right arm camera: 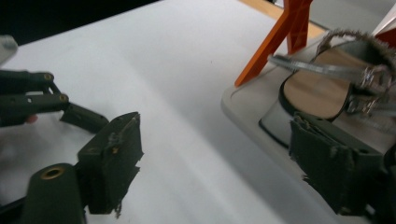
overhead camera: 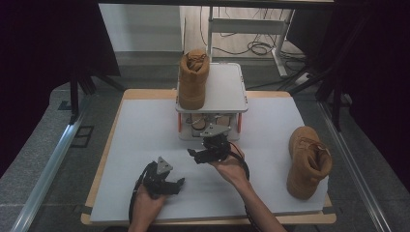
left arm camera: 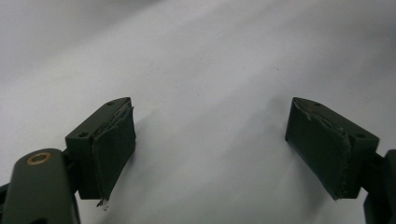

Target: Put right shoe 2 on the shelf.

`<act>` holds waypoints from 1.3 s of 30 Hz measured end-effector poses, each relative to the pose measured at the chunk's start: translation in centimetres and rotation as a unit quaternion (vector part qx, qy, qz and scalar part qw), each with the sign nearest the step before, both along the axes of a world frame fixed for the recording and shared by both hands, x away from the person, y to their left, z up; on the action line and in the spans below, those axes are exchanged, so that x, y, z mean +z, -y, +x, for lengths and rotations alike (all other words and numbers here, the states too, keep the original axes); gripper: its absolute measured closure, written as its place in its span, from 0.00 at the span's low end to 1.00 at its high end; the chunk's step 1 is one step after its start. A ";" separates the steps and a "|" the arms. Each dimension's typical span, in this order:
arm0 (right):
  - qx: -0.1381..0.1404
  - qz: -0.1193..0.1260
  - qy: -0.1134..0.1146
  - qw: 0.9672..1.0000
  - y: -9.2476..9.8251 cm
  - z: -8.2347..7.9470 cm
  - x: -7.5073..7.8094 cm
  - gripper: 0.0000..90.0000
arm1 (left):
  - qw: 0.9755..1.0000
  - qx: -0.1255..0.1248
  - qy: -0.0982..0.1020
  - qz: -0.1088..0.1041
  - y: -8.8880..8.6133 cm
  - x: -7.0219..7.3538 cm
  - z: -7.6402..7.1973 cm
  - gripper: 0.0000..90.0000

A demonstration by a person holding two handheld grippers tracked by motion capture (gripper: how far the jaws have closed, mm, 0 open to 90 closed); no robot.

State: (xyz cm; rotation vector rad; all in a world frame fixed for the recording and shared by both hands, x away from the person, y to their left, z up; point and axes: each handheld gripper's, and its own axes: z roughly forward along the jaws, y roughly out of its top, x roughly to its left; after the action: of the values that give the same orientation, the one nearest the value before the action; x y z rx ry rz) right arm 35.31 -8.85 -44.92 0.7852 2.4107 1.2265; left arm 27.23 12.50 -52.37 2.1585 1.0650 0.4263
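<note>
Beside the shoe rack (overhead camera: 211,92), right gripper (overhead camera: 194,155) gapes sideways; left gripper (overhead camera: 180,182) rests open

A small two-level rack (overhead camera: 227,92) stands at the table's (overhead camera: 145,130) far middle. One boot (overhead camera: 193,77) stands on its top shelf, left side; a sandal (right arm camera: 322,88) lies on its lower shelf. A second boot (overhead camera: 307,162) stands right of the rack, nearer the person.

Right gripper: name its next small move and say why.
Probably swing the right gripper toward the boot lying at the table's right edge. Its jaws stand open with nothing between them, one boot already sits on the rack's top shelf, and a sandal lies on the lower shelf beside the jaws.
</note>
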 end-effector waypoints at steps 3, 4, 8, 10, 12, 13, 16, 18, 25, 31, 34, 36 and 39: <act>-0.001 -0.008 -0.006 1.000 0.2 -0.2 -0.6 0.16 | 1.000 0.000 0.000 0.000 0.0 0.0 0.0 0.18; -0.002 -0.009 -0.008 1.000 0.2 -0.3 -0.9 0.15 | 1.000 0.000 0.000 0.000 0.0 0.0 0.0 0.18; -0.004 -0.013 -0.012 1.000 0.5 -0.6 -1.5 0.14 | 1.000 0.001 0.000 -0.001 0.0 0.0 0.0 0.18; -0.005 -0.015 -0.013 1.000 0.8 -0.8 -1.7 0.14 | 1.000 0.001 0.000 -0.001 0.0 0.0 0.0 0.18; -0.007 -0.015 -0.014 1.000 0.9 -1.1 -1.8 0.13 | 1.000 0.001 0.000 -0.001 0.0 0.0 0.0 0.18; -0.007 -0.017 -0.012 1.000 1.0 -1.1 -1.9 0.12 | 1.000 0.001 0.000 -0.001 0.0 0.0 0.0 0.18; -0.010 -0.023 -0.012 1.000 1.2 -1.4 -2.2 0.09 | 1.000 0.002 0.001 -0.001 0.0 0.0 0.0 0.18; -0.010 -0.026 -0.014 0.999 1.3 -1.5 -2.4 0.09 | 1.000 0.002 0.001 -0.001 0.0 0.0 0.0 0.18; -0.006 -0.051 -0.011 0.999 1.7 -2.1 -3.2 0.05 | 1.000 0.002 0.001 -0.001 0.0 0.0 0.0 0.18; -0.010 -0.042 -0.024 0.999 2.2 -2.7 -4.0 0.01 | 1.000 0.001 0.001 0.001 0.0 0.0 0.0 0.18; -0.011 -0.036 -0.028 0.999 2.4 -3.1 -4.3 0.00 | 1.000 0.001 0.001 0.001 0.0 0.0 0.0 0.18; -0.012 -0.033 -0.031 0.999 2.7 -3.4 -4.4 0.00 | 1.000 0.002 0.000 0.001 0.0 0.0 0.0 0.18; -0.014 -0.032 -0.031 0.999 3.1 -3.9 -4.4 0.00 | 1.000 0.002 0.000 0.001 0.0 0.0 0.0 0.18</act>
State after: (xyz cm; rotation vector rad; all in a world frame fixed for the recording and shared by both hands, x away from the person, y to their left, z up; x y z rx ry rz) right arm 31.42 -11.90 -49.34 0.8456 2.4666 1.1241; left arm 27.19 12.48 -52.36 2.1586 1.0687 0.4286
